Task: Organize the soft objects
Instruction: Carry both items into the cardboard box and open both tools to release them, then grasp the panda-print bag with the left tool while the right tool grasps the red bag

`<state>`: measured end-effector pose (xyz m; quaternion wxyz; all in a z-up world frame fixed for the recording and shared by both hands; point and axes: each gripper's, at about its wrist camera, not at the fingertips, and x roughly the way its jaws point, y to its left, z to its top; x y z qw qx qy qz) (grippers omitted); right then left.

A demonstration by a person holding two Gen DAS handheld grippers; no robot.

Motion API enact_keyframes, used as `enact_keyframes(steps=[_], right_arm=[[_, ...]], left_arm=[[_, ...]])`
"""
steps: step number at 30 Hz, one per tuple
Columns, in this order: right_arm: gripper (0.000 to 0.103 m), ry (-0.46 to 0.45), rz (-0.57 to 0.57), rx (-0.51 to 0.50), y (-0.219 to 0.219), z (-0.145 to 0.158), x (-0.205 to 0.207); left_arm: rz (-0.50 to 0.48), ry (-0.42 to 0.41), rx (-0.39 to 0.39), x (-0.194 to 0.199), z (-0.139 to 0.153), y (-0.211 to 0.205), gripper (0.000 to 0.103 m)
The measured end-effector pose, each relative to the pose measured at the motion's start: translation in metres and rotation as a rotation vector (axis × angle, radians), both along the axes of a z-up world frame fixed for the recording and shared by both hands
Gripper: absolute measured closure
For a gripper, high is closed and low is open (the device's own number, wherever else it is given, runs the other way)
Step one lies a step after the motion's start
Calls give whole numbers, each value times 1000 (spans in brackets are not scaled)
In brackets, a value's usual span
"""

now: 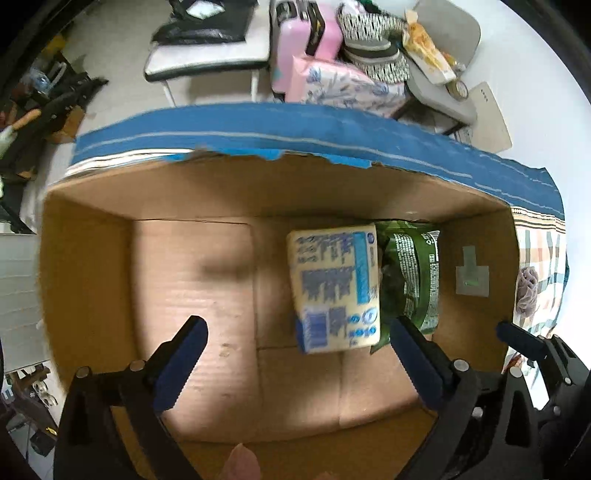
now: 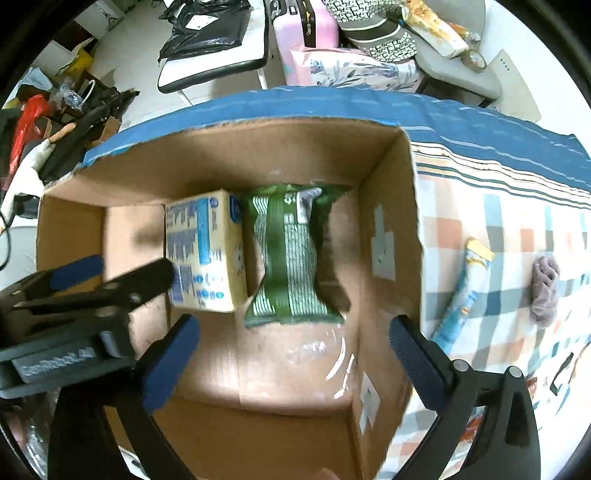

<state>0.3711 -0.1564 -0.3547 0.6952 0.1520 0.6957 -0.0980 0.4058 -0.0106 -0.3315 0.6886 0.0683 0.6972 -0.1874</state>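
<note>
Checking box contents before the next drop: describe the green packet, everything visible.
The green packet is a soft, glossy plastic pouch, dark green with dense white print and a central seam strip, crinkled and pinched in at the middle. It lies flat on the cardboard box floor near the far wall, pressed against the yellow-and-blue pack. No claw touches it.

Left wrist view: looks steeply down into open cardboard box (image 1: 88,258) from above near wall, close in; box floor fills middle of frame, room clutter along top edge. Left gripper (image 1: 295,354) fingers spread at bottom.

Right wrist view: same downward look, set further right; box's right wall (image 2: 388,240) central, checked cloth (image 2: 498,258) visible beyond. Right gripper (image 2: 295,354) fingers spread at bottom.

Shared: box interior, yellow pack (image 1: 334,288) (image 2: 205,254), green bag (image 1: 412,273) (image 2: 290,258), blue cloth edge, pink suitcase (image 1: 295,44) (image 2: 306,33). Each view catches other gripper at its side.
</note>
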Motion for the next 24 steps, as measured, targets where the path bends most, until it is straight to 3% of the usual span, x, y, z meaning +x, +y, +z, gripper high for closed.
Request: enact_keyframes(steps=[11, 16, 24], right_arm=[[0, -115, 30, -33, 35, 59, -63], [0, -177, 55, -61, 51, 94, -95], [0, -243, 66, -14, 53, 130, -137]], left_arm=[[10, -212, 38, -59, 69, 48, 2], [29, -256, 32, -87, 91, 59, 2], [71, -301, 34, -128, 126, 67, 2]])
